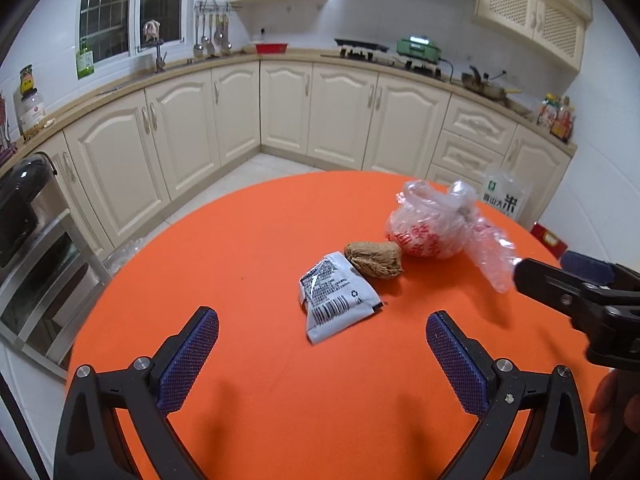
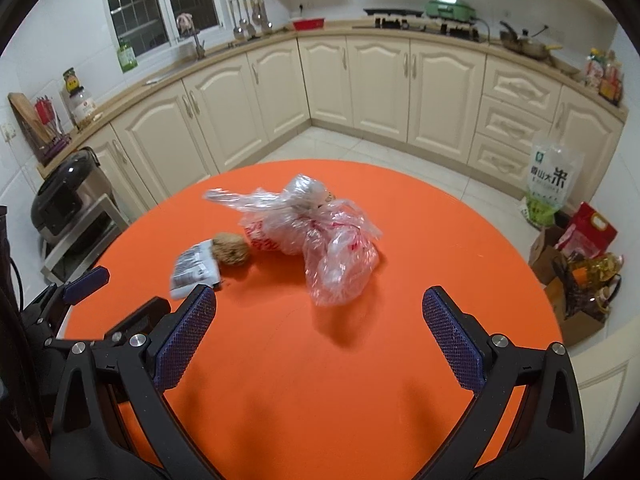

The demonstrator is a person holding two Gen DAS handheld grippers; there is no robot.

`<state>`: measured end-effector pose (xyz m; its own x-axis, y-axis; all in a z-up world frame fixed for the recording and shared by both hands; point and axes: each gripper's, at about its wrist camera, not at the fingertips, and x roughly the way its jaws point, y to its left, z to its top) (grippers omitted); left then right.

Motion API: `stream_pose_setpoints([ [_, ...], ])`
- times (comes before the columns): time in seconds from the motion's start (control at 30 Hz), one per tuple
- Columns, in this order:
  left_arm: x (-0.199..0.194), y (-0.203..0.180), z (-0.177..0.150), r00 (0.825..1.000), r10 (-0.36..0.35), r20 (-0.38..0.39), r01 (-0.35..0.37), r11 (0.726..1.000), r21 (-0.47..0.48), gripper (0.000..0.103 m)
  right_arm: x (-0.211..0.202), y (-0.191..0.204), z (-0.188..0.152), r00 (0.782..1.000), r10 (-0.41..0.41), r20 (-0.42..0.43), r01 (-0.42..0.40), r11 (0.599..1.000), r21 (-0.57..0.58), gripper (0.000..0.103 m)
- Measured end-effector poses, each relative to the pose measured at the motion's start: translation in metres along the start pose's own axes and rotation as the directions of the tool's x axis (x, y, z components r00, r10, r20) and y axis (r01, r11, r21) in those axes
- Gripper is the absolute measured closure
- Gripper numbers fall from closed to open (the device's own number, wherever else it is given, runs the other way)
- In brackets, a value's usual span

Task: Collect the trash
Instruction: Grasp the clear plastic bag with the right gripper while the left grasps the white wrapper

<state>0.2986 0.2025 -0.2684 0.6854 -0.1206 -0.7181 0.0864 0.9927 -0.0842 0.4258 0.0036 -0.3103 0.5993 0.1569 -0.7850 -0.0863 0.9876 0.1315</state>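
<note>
Left claw [image 1: 322,340] gapes just before wrapper [image 1: 338,298].

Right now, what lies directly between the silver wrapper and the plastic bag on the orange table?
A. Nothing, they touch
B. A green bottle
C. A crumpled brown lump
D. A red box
C: in the left wrist view a crumpled brown lump sits between the silver wrapper and the plastic bag on the orange table.
</note>
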Motion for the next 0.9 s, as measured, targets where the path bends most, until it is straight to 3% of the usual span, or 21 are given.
stream_pose_setpoints([
  [0.33,0.084,-0.014,0.061,0.993,0.021,-0.117,-0.02,1.0,0.005,0.003,0.063,-0.003,0.028,0.997,0.038,-0.063,-0.039,0.999,-0.008,0.0],
  [0.47,0.101,-0.013,0.085,0.993,0.001,-0.12,-0.003,1.0,-0.016,0.007,0.086,0.001,0.036,0.994,0.066,-0.085,-0.068,0.998,-0.015,0.0],
  [0.5,0.104,-0.014,0.088,0.993,0.008,-0.12,-0.009,1.0,-0.01,0.009,0.09,0.002,0.036,0.993,0.075,-0.087,-0.077,0.997,-0.014,0.007],
  [0.53,0.104,-0.016,0.088,0.993,0.011,-0.119,-0.012,1.0,-0.006,0.016,0.093,0.002,0.035,0.991,0.092,-0.093,-0.093,0.996,-0.009,0.019],
  [0.57,0.106,-0.016,0.093,0.993,0.024,-0.113,-0.025,1.0,-0.005,0.02,0.096,0.003,0.033,0.988,0.116,-0.099,-0.116,0.993,-0.001,0.024],
  [0.7,0.111,-0.015,0.103,0.996,0.021,-0.089,-0.023,0.999,-0.026,0.06,0.091,0.007,0.023,0.985,0.146,-0.092,-0.148,0.989,-0.017,0.052],
  [0.77,0.115,-0.017,0.106,0.996,0.015,-0.088,-0.018,1.0,-0.023,0.06,0.088,0.006,0.02,0.984,0.155,-0.092,-0.157,0.988,-0.014,0.058],
  [0.8,0.117,-0.017,0.108,0.996,0.004,-0.087,-0.006,1.0,-0.025,0.066,0.086,0.004,0.017,0.982,0.163,-0.09,-0.164,0.986,-0.003,0.062],
  [0.83,0.116,-0.017,0.105,0.996,-0.002,-0.085,0.0,1.0,-0.025,0.078,0.083,0.003,0.016,0.982,0.166,-0.088,-0.166,0.986,0.004,0.064],
  [0.9,0.119,-0.018,0.108,0.997,-0.016,-0.075,0.014,1.0,-0.02,0.083,0.077,-0.002,0.011,0.982,0.168,-0.083,-0.167,0.986,0.02,0.066],
])
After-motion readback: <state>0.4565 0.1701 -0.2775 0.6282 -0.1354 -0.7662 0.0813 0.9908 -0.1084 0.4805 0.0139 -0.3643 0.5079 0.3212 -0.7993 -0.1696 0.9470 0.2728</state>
